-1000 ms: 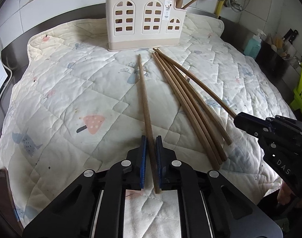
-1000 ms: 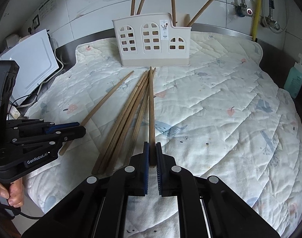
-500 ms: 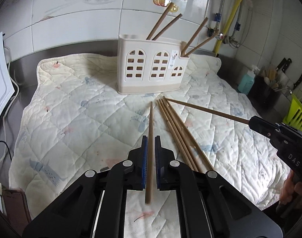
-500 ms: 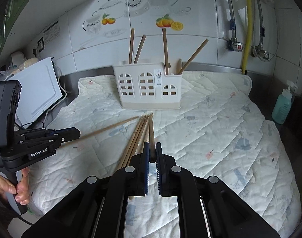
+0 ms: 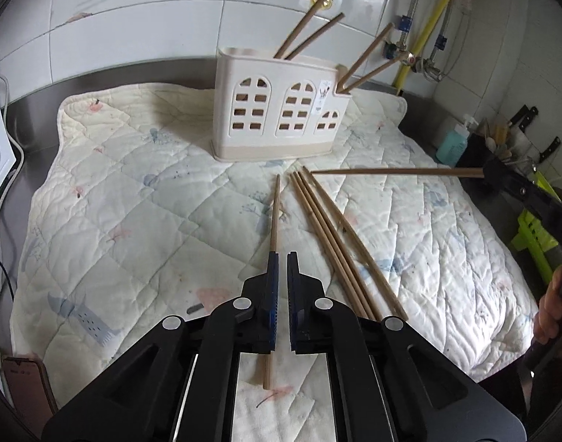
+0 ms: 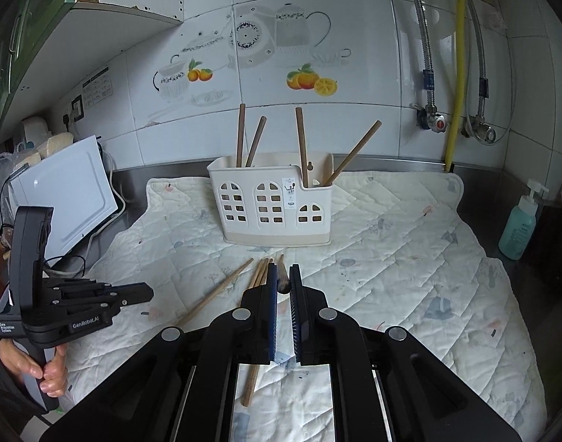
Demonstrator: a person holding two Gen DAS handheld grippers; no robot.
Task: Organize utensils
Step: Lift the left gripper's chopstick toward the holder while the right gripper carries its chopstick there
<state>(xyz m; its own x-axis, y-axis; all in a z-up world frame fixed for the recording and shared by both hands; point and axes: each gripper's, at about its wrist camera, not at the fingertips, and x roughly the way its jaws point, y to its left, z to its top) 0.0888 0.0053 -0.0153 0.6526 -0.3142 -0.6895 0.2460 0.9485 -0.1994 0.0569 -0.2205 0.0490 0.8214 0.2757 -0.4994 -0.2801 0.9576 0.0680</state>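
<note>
A cream utensil holder (image 5: 277,118) (image 6: 273,206) with arched cut-outs stands at the back of a quilted mat (image 5: 133,191), with several wooden chopsticks standing in it. My left gripper (image 5: 282,258) is shut on one chopstick (image 5: 274,213) and holds it above the mat, tip toward the holder. My right gripper (image 6: 282,272) is shut on another chopstick (image 6: 282,281), seen end-on; in the left wrist view that chopstick (image 5: 391,172) is lifted nearly level. Several loose chopsticks (image 5: 332,235) (image 6: 260,270) lie on the mat in front of the holder.
A white appliance (image 6: 63,199) with cables stands at the left of the steel counter. A blue soap bottle (image 6: 520,224) and a knife rack (image 5: 502,140) stand at the right. Tiled wall and pipes (image 6: 454,73) are behind the holder.
Both grippers have risen off the mat, each carrying its chopstick. The right chopstick swung up to nearly level. The loose chopsticks have not moved.
</note>
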